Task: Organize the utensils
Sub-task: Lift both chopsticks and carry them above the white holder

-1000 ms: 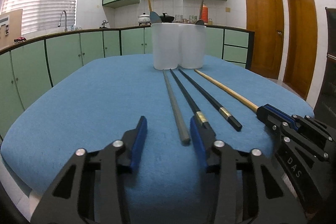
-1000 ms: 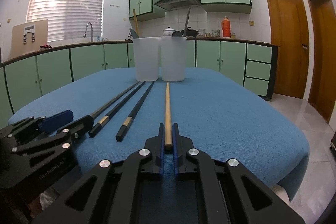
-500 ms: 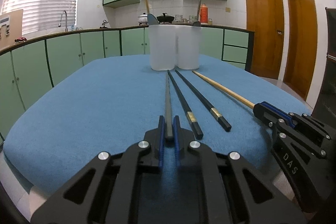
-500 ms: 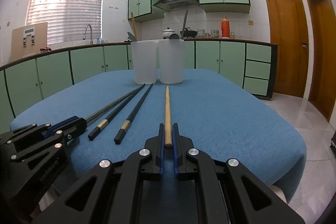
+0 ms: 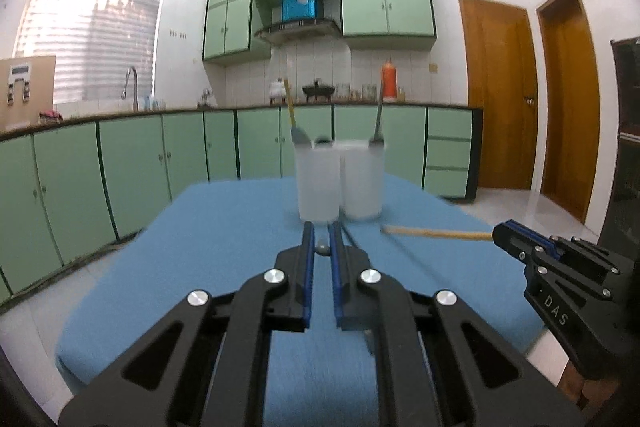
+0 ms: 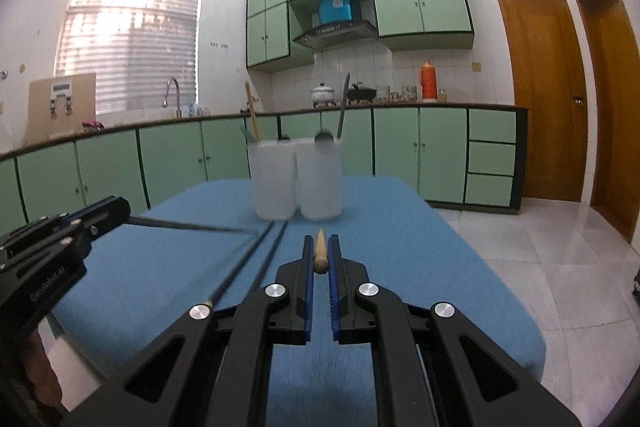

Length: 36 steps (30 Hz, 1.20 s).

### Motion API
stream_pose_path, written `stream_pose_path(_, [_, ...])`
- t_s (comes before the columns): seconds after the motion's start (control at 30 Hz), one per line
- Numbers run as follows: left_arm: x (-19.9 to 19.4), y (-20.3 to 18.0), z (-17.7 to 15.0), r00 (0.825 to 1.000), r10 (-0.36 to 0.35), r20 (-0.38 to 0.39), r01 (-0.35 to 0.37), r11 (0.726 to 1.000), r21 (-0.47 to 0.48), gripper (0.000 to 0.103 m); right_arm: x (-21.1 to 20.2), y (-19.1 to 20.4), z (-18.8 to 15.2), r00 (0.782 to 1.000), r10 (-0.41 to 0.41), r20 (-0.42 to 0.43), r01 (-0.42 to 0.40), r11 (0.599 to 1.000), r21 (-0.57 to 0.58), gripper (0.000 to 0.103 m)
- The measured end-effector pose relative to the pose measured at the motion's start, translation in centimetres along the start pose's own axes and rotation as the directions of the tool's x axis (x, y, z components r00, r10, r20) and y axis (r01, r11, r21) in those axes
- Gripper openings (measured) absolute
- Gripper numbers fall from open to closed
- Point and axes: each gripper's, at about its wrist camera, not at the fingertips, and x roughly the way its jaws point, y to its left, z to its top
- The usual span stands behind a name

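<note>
Left gripper (image 5: 321, 247) is clamped on the grey chopstick (image 6: 192, 225), right gripper (image 6: 320, 255) on the wooden one (image 5: 436, 233), both lifted over the blue bench (image 5: 224, 227) near the cups (image 6: 296, 179).

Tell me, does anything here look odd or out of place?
Nothing spilled or broken. The left gripper holds a grey chopstick and the right gripper a wooden chopstick; two black chopsticks lie loose on the blue tablecloth.

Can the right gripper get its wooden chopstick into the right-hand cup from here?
Probably yes: right gripper is shut on the wooden chopstick, lifted and aimed at the right cup; nothing between.
</note>
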Motion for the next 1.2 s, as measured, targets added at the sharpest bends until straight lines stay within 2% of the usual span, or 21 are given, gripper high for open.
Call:
stream_pose_path(0.3, [-0.1, 0.6, 5.5, 0.996, -0.012, 0.084, 0.012, 1.000, 0.001, 0.006, -0.1, -0.5, 6.2, 0.995, 0.081, 0.058, -0.081, 0.997, 0.001, 0.007])
stream_pose_path(0.43, [0.6, 0.9, 7.6, 0.995, -0.029, 0.097, 0.030, 1.000, -0.006, 0.006, 0.8, -1.0, 9.4, 0.987, 0.154, 0.046, -0.156, 0.987, 0.034, 0.007])
stream_pose_path(0.6, [1.7, 1.3, 9.3, 0.995, -0.047, 0.084, 0.048, 0.999, -0.010, 0.006, 2.2, -1.5, 12.2, 0.981, 0.194, 0.003, -0.194, 0.979, 0.064, 0.007])
stream_pose_path(0.9, [2.7, 1.9, 12.1, 0.993, -0.088, 0.074, 0.088, 0.996, 0.000, 0.006, 3.8, -1.4, 16.2, 0.982, 0.185, -0.044, -0.184, 0.983, 0.022, 0.007])
stream_pose_path(1.2, [4.8, 3.3, 14.6, 0.990, -0.133, 0.051, 0.135, 0.990, -0.034, 0.006, 5.5, -0.4, 18.5, 0.979, 0.192, -0.073, -0.194, 0.981, -0.020, 0.007])
